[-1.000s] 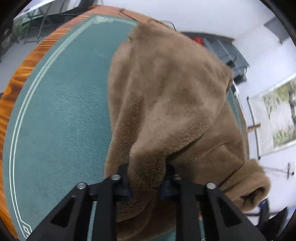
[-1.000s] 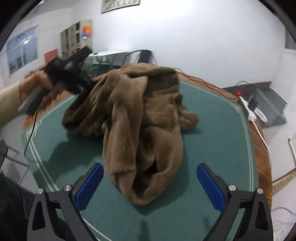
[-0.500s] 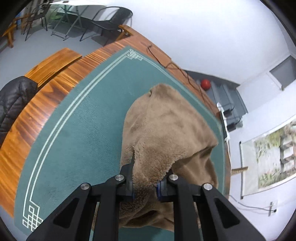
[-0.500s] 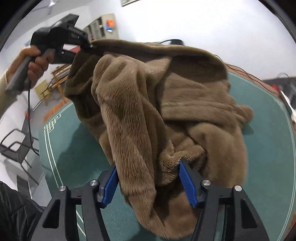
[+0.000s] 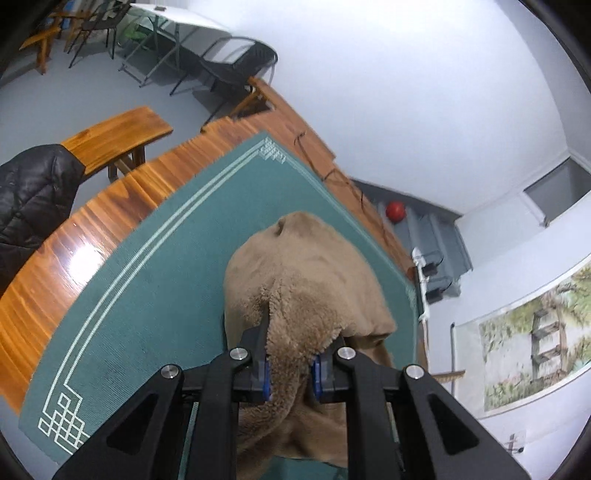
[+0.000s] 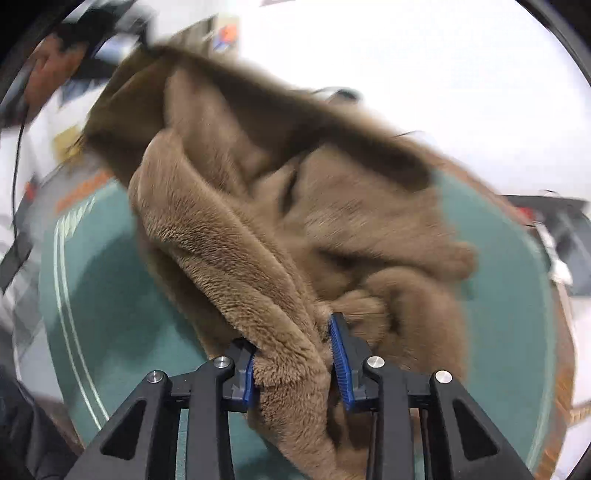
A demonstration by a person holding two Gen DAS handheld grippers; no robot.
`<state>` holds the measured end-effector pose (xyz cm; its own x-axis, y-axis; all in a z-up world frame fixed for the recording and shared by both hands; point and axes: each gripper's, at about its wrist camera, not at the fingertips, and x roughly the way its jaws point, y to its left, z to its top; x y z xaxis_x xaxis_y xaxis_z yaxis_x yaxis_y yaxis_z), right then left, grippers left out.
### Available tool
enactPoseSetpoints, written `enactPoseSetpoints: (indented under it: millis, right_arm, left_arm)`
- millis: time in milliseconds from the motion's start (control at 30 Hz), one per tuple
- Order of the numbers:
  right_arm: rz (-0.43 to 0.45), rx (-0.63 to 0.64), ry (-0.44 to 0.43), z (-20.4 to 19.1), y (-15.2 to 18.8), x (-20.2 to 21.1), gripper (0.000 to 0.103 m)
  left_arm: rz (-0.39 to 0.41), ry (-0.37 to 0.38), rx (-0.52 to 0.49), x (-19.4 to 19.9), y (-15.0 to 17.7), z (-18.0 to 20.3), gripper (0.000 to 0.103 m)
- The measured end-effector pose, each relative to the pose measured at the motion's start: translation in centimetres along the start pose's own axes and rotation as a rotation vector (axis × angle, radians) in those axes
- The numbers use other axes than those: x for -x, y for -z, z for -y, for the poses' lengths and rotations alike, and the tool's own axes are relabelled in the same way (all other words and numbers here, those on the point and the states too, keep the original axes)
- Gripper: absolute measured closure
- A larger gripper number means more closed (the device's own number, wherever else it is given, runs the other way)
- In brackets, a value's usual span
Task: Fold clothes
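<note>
A brown fleece garment hangs lifted over the green mat of the wooden table. My left gripper is shut on a fold of its edge, and the cloth drapes down past the fingers. In the right wrist view the same brown fleece garment fills the middle, blurred. My right gripper is shut on a thick fold of it. At the top left of that view the left gripper holds the far end high, in a person's hand.
The wooden table rim runs round the mat. A black padded jacket lies at the left edge, with a wooden bench and folding chairs beyond. A grey cabinet with a red ball stands by the wall.
My right gripper went from open in front of the heap to shut on a fold. My left gripper has risen, lifting the garment off the mat, and both views show more of the room.
</note>
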<state>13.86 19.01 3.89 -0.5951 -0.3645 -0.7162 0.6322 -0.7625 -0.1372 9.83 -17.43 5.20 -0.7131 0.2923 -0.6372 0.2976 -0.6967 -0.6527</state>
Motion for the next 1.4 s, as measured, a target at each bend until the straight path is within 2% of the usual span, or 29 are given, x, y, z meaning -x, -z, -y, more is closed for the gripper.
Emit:
enactPoseSetpoints:
  millis: [167,267,300,367,467,533,567,633,667,700,733,767,967,1167,1300,1400]
  right_arm:
    - [0.166,-0.171,0.178,5.6,-0.9,7.4,0.074]
    - [0.24,-0.223,0.263,7.9,-1.0,11.1,0.074]
    - [0.26,-0.236,0.291,8.6,-1.0,12.3,0.075]
    - [0.28,-0.259,0.331,9.7,-0.8,13.5,0.075]
    - [0.251,-0.303,0.34,12.4,-1.0,11.3,0.075]
    - [0.208,-0.317,0.32,13.4,-0.2,9.6,0.074]
    - [0.198,-0.317,0.282,13.7,0.1,8.8,0.074]
    - [0.202,-0.317,0.166,13.8,0.3,7.9,0.074]
    - [0.195,-0.307,0.119,13.6,0.2,7.6,0.069]
    - [0.181,-0.272,0.1,12.9,0.1,7.5,0.059]
    - [0.167,-0.22,0.103,11.8,0.1,7.7,0.027]
    - [0.156,-0.171,0.101,10.8,0.0,7.7,0.007]
    - [0.093,0.032,-0.026,7.9,-0.3,6.4,0.006]
    - [-0.012,0.379,-0.087,1.7,2.8,6.4,0.006]
    - [-0.064,0.467,-0.169,-1.2,4.6,5.5,0.006]
    - [-0.09,0.508,-0.165,-2.3,5.8,3.8,0.006]
  left_arm:
    - [0.055,0.097,-0.003,2.9,-0.2,1.3,0.086]
    - [0.068,0.158,-0.028,4.0,0.0,2.4,0.086]
    - [0.067,0.149,-0.047,4.0,0.3,2.7,0.086]
    - [0.058,0.08,-0.112,3.2,1.2,3.0,0.086]
    - [-0.013,-0.047,-0.176,0.0,3.0,1.9,0.084]
    - [-0.089,-0.143,-0.199,-2.8,4.4,0.5,0.084]
    - [-0.121,-0.186,-0.203,-4.1,5.1,-0.2,0.084]
    - [-0.148,-0.217,-0.163,-5.3,6.2,-2.3,0.084]
    - [-0.155,-0.213,-0.135,-5.4,6.4,-3.1,0.084]
    - [-0.157,-0.214,-0.113,-5.4,6.5,-3.8,0.084]
    - [-0.154,-0.222,-0.099,-5.3,6.4,-4.5,0.084]
    - [-0.152,-0.23,-0.088,-5.2,6.4,-4.9,0.083]
    - [-0.144,-0.262,-0.057,-5.0,5.6,-6.5,0.071]
    - [-0.157,-0.268,-0.055,-5.3,5.6,-6.7,0.068]
    - [-0.165,-0.29,-0.064,-5.3,5.7,-6.9,0.062]
    - [-0.17,-0.324,-0.104,-5.3,5.9,-6.9,0.049]
